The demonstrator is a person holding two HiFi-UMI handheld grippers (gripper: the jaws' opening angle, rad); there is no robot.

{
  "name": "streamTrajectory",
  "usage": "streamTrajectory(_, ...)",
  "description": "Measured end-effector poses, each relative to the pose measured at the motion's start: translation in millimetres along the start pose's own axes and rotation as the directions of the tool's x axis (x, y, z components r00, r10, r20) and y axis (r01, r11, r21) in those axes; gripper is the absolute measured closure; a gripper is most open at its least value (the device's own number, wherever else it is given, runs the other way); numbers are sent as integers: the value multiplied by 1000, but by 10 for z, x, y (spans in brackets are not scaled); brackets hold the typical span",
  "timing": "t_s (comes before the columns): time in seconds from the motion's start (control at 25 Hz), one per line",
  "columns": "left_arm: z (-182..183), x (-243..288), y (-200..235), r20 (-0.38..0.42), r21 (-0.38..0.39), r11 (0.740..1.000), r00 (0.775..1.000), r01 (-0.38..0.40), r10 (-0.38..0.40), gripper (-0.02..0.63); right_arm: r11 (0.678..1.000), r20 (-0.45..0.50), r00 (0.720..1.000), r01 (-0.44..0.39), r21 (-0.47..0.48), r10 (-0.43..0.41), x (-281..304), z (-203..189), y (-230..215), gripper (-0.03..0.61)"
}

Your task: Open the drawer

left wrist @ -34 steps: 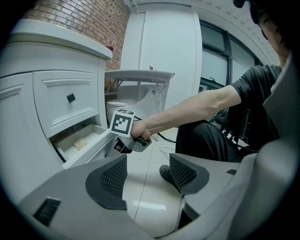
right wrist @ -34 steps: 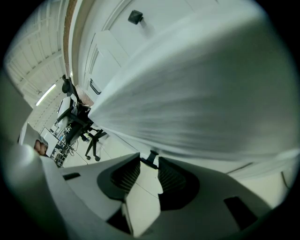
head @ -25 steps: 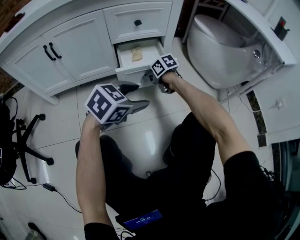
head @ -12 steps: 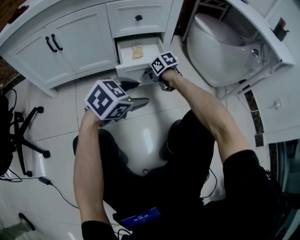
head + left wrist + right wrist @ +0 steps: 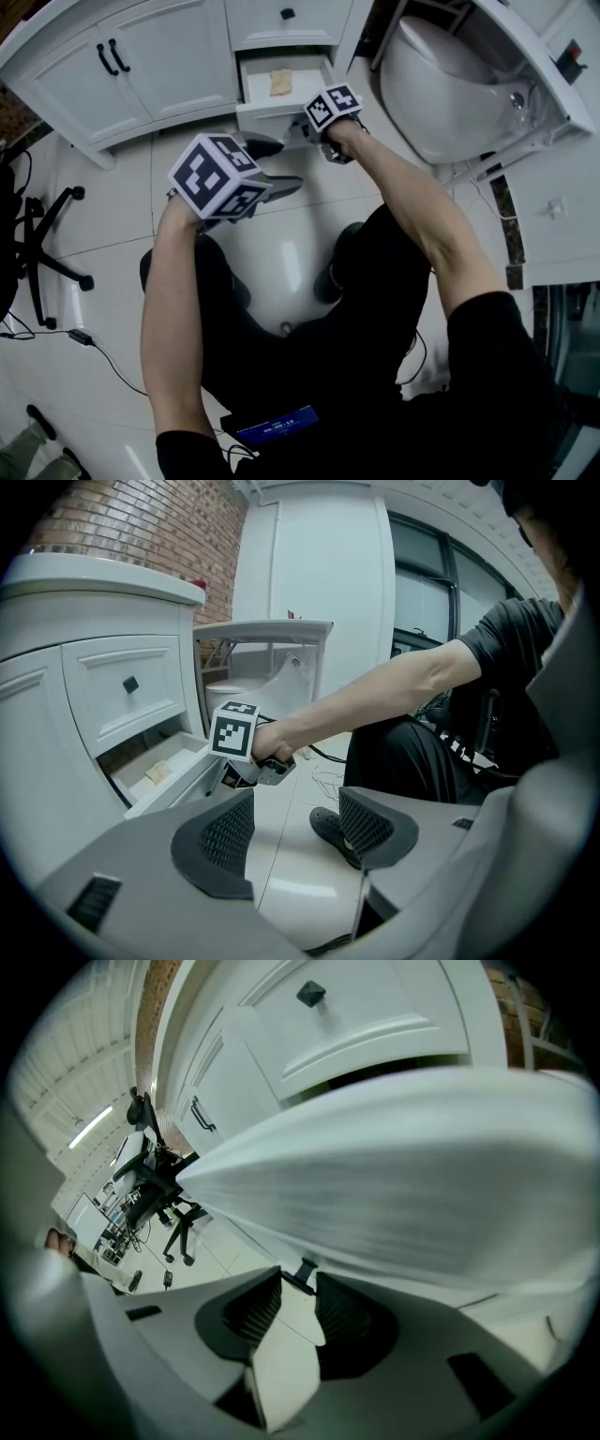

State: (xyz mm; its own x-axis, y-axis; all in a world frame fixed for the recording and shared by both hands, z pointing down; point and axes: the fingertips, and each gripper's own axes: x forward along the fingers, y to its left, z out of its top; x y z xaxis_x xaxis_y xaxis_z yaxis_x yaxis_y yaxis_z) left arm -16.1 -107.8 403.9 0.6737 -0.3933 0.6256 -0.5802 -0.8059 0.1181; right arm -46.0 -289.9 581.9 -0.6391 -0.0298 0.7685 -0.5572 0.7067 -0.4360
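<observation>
Drawer front (image 5: 394, 1176) blurred; tan item (image 5: 279, 82) inside unidentifiable.

The floor (image 5: 122, 216) is glossy white tile and carries a white cabinet (image 5: 169, 66) at the top of the head view, with a white bathroom fixture (image 5: 441, 84) just to its right. A black office chair base (image 5: 47, 253) stands at the left edge, a black cable (image 5: 117, 375) with a small adapter (image 5: 80, 336) lies below it, and a dark shoe (image 5: 330, 277) rests near the centre. The cabinet's lower drawer (image 5: 267, 117) stands open and holds one small tan item (image 5: 279, 82).
</observation>
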Motion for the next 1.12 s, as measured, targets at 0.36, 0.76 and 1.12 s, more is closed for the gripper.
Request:
streamTrajectory(0.36, -43, -90, -61, 7, -7, 1000, 1000, -15, 15, 327, 1000, 28, 1000, 7, 24, -7, -134, -12, -2, 451)
streamTrajectory(0.76, 2, -141, -178, 40, -3, 1000, 999, -25, 25, 327, 977, 153, 965, -215, 8, 211, -550, 124, 506, 476)
streamTrajectory(1.12, -20, -253, -374, 84, -34, 999, 996, -18, 20, 327, 907, 307, 858, -418, -48, 411, -1201, 180, 1318, 488)
